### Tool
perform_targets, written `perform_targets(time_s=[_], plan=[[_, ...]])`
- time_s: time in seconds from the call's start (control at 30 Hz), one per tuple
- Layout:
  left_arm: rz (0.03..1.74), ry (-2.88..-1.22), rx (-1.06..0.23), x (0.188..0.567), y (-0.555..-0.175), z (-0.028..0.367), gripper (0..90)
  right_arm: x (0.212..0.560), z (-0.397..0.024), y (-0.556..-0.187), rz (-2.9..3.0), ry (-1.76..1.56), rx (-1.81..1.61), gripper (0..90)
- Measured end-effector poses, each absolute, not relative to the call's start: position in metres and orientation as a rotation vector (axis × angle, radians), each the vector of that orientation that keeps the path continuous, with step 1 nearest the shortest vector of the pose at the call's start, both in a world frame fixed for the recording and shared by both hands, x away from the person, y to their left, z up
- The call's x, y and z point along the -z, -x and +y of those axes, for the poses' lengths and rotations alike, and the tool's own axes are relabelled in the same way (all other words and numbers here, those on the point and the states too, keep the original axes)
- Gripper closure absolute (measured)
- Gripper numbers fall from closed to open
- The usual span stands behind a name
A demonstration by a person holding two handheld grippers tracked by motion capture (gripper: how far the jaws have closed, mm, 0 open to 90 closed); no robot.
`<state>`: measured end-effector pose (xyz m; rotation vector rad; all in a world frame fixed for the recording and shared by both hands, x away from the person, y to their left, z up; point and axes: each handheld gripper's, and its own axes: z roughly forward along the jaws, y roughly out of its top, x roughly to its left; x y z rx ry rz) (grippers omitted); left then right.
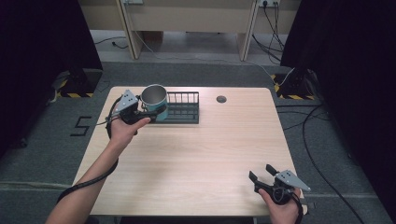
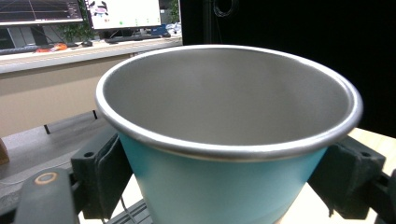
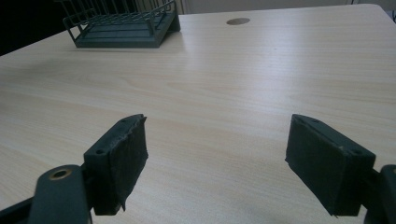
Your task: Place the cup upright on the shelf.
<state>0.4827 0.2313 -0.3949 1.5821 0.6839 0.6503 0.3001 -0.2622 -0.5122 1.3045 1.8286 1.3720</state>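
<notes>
Right claw (image 1: 263, 175) idles at the near right corner of the desk (image 1: 196, 158), jaws spread wide, nothing between them, well apart from the work. Left claw (image 1: 148, 113) far left — clamped on the teal metal cup (image 1: 154, 100), pads pressing its outer wall on both sides, cup upright with its open mouth up. The key relation: the cup sits at the left end of the black wire dish rack (image 1: 183, 108), just beside or over its edge — cannot tell if it rests on the rack or hangs above it. Rack's long axis runs left-right along the far edge. Grommet hole (image 1: 221, 99) beyond to the right, nothing blocking.
</notes>
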Motion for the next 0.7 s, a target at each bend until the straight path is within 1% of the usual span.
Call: perform_targets(time_s=[0.7], plan=[[0.734,-1.567,-0.677,0.391,-0.506,0.224,15.4,0.512,-0.262,-0.300,1.830,-1.303,-1.374,21.2]])
